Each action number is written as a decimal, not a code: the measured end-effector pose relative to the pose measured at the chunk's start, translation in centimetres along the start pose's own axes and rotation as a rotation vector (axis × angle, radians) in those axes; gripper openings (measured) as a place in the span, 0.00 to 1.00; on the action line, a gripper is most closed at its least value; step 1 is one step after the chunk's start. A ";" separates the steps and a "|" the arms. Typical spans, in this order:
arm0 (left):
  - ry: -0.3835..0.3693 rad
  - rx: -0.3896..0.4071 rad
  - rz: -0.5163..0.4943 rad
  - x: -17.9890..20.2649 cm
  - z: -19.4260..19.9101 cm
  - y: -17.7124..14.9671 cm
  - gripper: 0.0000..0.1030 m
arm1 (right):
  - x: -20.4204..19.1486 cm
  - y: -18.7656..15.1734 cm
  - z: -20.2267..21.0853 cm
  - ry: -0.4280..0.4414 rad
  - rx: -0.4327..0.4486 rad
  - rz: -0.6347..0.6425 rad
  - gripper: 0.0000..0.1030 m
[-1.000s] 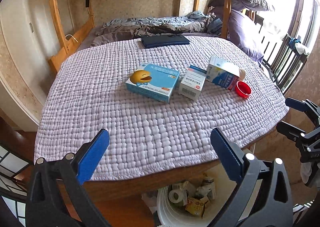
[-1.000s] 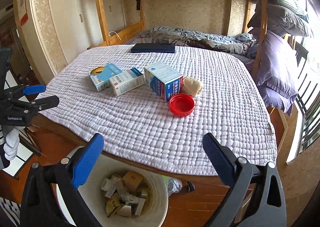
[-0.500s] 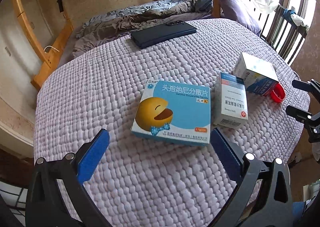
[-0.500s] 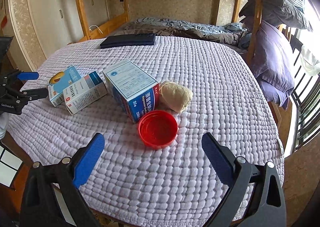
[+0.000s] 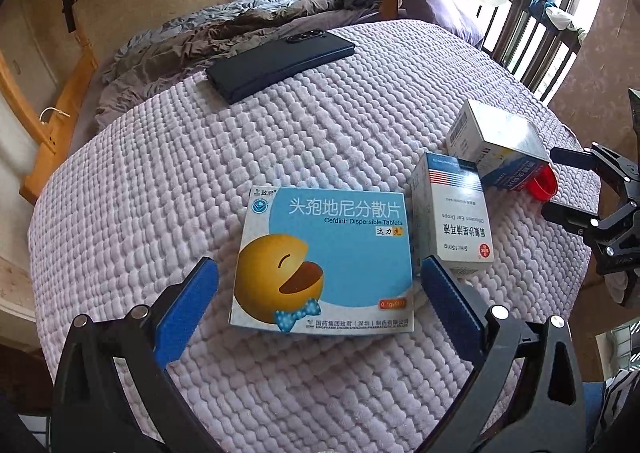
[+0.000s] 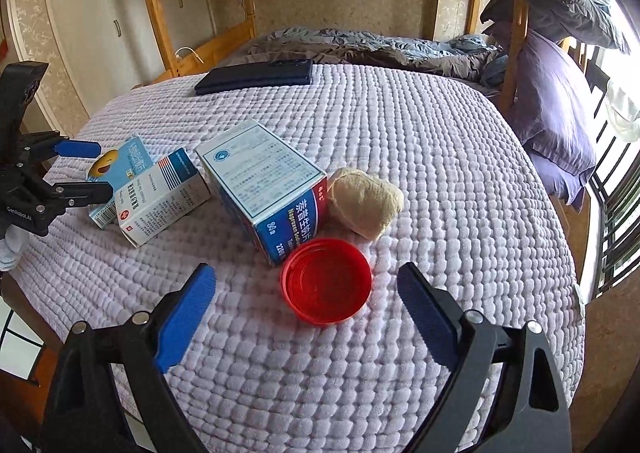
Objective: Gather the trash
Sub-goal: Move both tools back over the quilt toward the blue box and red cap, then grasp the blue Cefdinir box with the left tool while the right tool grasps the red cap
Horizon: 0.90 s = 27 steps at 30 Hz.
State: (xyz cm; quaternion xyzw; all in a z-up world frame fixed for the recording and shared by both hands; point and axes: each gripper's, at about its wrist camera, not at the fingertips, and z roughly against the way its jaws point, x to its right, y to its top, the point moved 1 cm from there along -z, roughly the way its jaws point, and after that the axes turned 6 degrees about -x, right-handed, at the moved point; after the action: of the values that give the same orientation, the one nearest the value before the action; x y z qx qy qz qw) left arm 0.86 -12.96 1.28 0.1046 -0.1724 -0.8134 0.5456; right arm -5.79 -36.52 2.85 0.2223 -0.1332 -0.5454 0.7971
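On the quilted lilac bedspread [image 5: 320, 141] lies a flat blue tablet box with a yellow cartoon face [image 5: 326, 259]. My left gripper [image 5: 318, 291] stands open around its near end, pads apart from it. To its right lie a white ear-drop box [image 5: 452, 213] and a blue-and-white box [image 5: 500, 145]. In the right wrist view a red cap [image 6: 326, 279] lies rim up, between the closing jaws of my right gripper [image 6: 306, 311], untouched. A beige wad [image 6: 366, 205] rests behind the cap, against the blue-and-white box [image 6: 264, 177].
A dark phone-like slab [image 5: 280, 63] lies at the far side of the bedspread. Rumpled grey bedding [image 6: 360, 49], a purple pillow [image 6: 556, 105] and wooden bunk posts [image 6: 516, 13] stand behind. Railings [image 5: 528, 49] run along the right.
Both grippers have come forward and down over the bed, off the white bin below its edge. The tablet box now lies between the left jaws, the red cap between the narrowing right ones.
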 end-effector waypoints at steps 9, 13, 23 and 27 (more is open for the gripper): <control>0.037 -0.037 0.004 -0.1 -2.3 -0.3 0.94 | 0.4 0.0 -1.6 0.017 -0.042 -0.021 0.49; 0.068 -0.029 0.004 0.3 -2.2 -0.1 0.89 | 0.8 -0.1 -1.5 0.016 -0.036 -0.018 0.46; 0.114 -0.023 0.111 1.3 -0.6 -2.2 0.89 | -0.1 -1.3 0.2 -0.038 -0.070 0.020 0.46; 0.118 -0.021 0.168 1.9 0.0 -3.1 0.89 | -0.8 -1.8 1.0 -0.022 -0.074 0.025 0.46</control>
State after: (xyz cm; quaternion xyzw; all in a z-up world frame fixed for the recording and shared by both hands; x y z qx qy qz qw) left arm -2.52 -13.62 0.07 0.1319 -0.1398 -0.7591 0.6220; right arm -7.99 -36.55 2.90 0.1851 -0.1247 -0.5425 0.8099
